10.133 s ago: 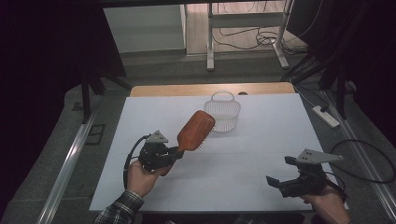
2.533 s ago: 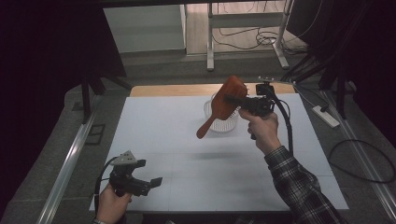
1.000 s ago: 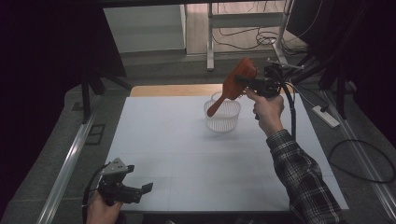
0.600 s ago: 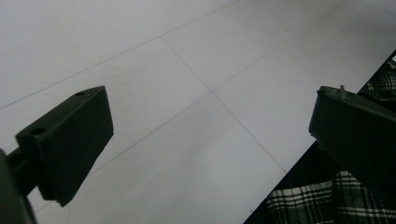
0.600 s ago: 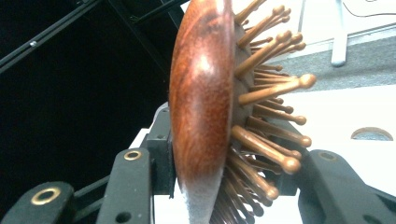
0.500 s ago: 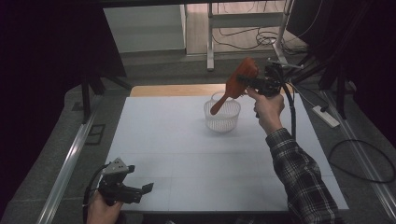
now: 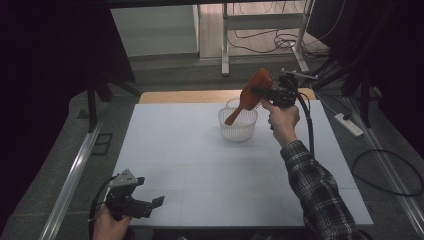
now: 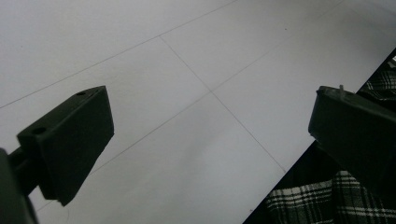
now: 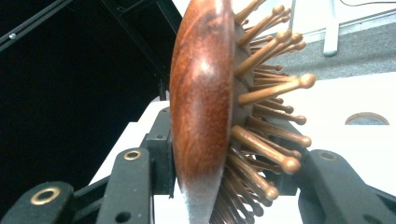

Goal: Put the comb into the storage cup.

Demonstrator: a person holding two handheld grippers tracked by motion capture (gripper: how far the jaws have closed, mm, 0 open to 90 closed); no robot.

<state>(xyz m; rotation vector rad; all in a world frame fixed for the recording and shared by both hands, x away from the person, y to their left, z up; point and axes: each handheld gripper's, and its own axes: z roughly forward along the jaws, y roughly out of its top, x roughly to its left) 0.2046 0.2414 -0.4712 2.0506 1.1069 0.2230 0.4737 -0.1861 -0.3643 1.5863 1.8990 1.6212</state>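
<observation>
- Hairbrush (image 7: 252,92), reddish-brown wood, is held up in the air above the far middle of the table (image 7: 200,165), its paddle head uppermost and its handle slanting down to the left.
- Right gripper (image 7: 265,92) is clamped on the head of the hairbrush; in the right gripper view the wooden back (image 9: 201,107) sits against one black jaw and the round-tipped pins (image 9: 271,116) stick out toward the other.
- Handle tip of the brush points down into the open top of a small white basket (image 7: 238,129); whether it touches the rim or the inside I cannot tell.
- Basket stands upright on the far half of the white table, just in front of the bare wooden strip (image 7: 175,97) along the far edge.
- Right hand (image 7: 282,120) grips the tool from below, with a plaid sleeve (image 7: 320,195) running back toward the near right corner and a dark cable (image 7: 307,125) hanging beside the wrist.
- Left gripper (image 7: 150,204) lies low at the near left corner of the table, well apart from brush and basket, held in the left hand (image 7: 111,225).
- Jaws of the left gripper stand wide apart with nothing between them; the left gripper view looks past them onto bare white tabletop and a patch of plaid cloth (image 8: 317,200) at the table's edge.
</observation>
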